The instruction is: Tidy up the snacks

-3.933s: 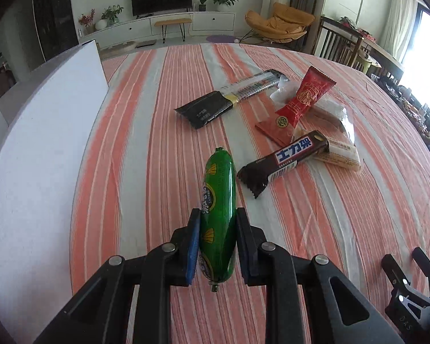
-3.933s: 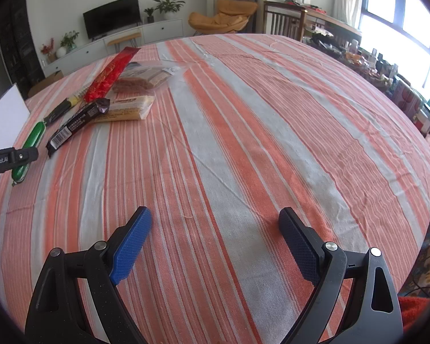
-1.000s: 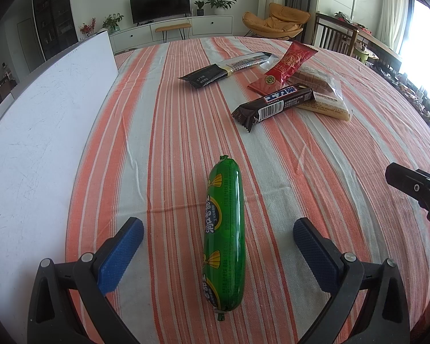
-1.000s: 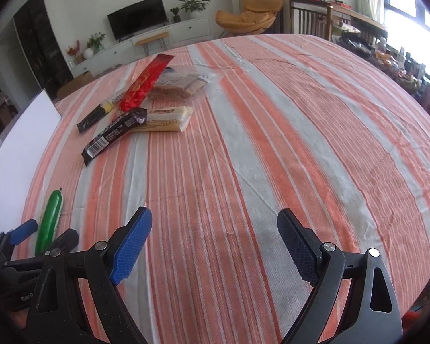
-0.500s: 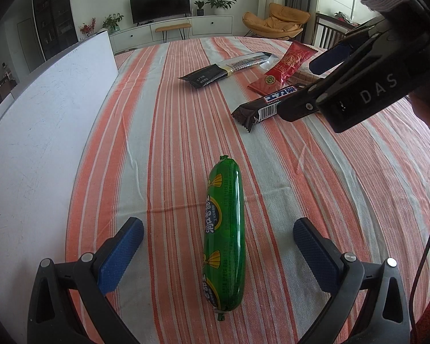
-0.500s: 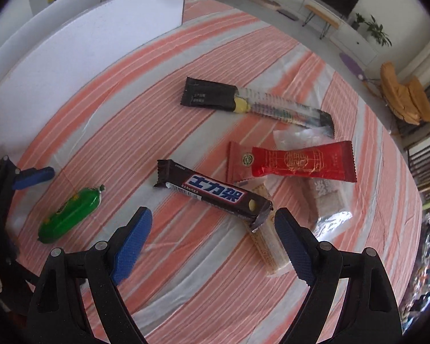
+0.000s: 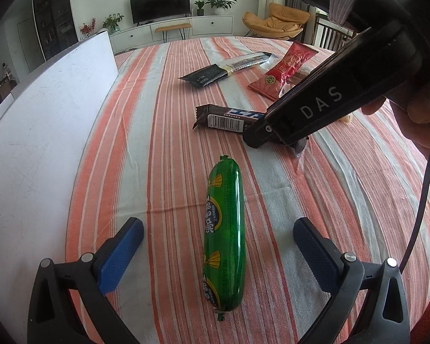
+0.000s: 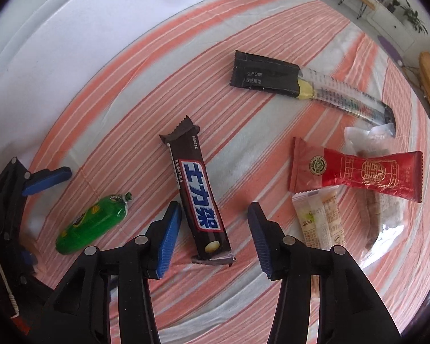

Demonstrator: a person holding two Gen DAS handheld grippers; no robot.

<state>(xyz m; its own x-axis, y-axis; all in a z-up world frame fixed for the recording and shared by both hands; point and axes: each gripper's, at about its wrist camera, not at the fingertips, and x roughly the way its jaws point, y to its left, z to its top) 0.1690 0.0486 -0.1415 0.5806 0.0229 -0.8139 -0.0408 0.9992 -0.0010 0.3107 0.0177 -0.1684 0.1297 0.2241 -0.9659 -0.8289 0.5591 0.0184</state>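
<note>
The right gripper's (image 8: 215, 235) blue-padded fingers (image 8: 169, 240) stand open on either side of the near end of the brown chocolate bar (image 8: 196, 195), holding nothing and showing a gap to the wrapper on each side; whether the tips touch the striped tablecloth (image 8: 301, 301) cannot be told. The bar's long axis runs nearly straight away from this gripper, leaning slightly left, so the jaws already face its narrow width and closing looks like all the next move needs. To the bar's left lies the green sausage (image 7: 225, 235), flat on the cloth between the spread fingers of the left gripper (image 7: 218, 253), which is likewise empty and clear of it. The right gripper is plainly nearer the bar. Just right of the bar sit a pale wafer pack (image 8: 321, 220) and a red packet (image 8: 355, 175); beyond it, a black-and-clear stick pack (image 8: 301, 84).
</note>
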